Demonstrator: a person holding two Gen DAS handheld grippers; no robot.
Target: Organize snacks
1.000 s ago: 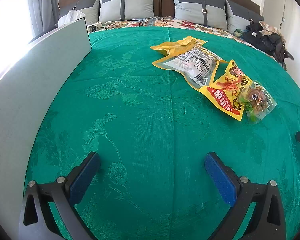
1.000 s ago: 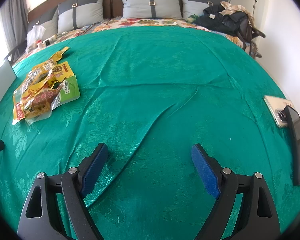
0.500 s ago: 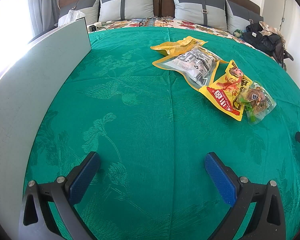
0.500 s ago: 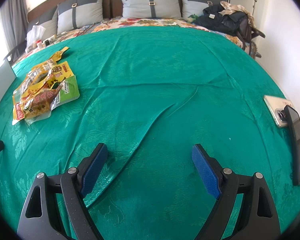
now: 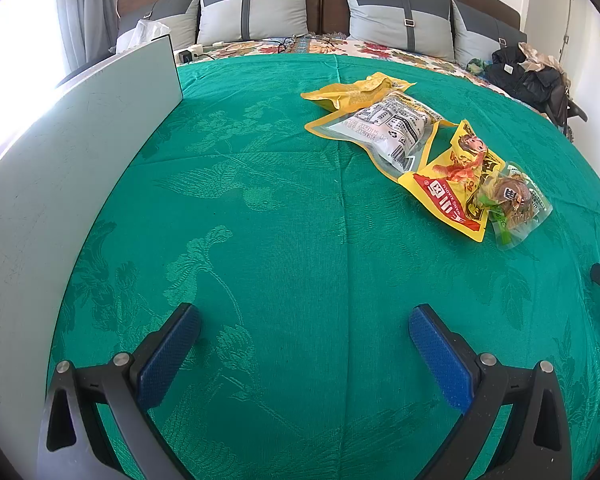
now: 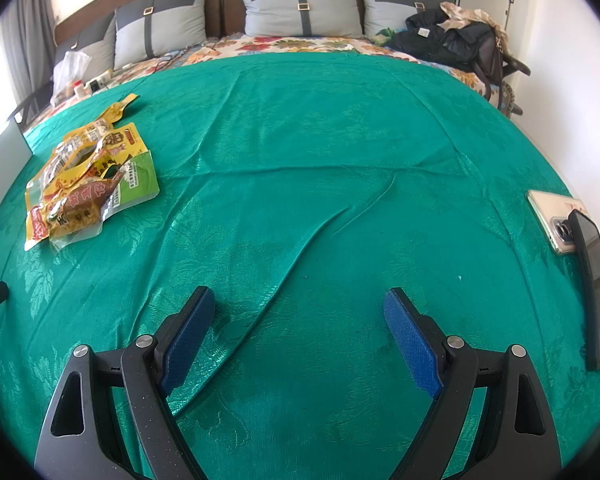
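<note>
We see a green bedspread (image 5: 284, 216) of woven cloth with a faint sheen and a raised leaf pattern. The snack packs (image 5: 428, 152) at upper right are glossy, crinkled plastic. The board (image 5: 60, 184) at left looks smooth and matt. Each tool's pads (image 6: 412, 344) are blue, finely textured.

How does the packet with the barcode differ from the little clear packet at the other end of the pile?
The barcode packet is larger, white-faced with a yellow border and printed text; the clear packet is smaller and see-through, showing brown food and some green. The barcode packet lies farther up the green cover, the clear packet nearer. Both lie flat, overlapping the same yellow packet.
</note>
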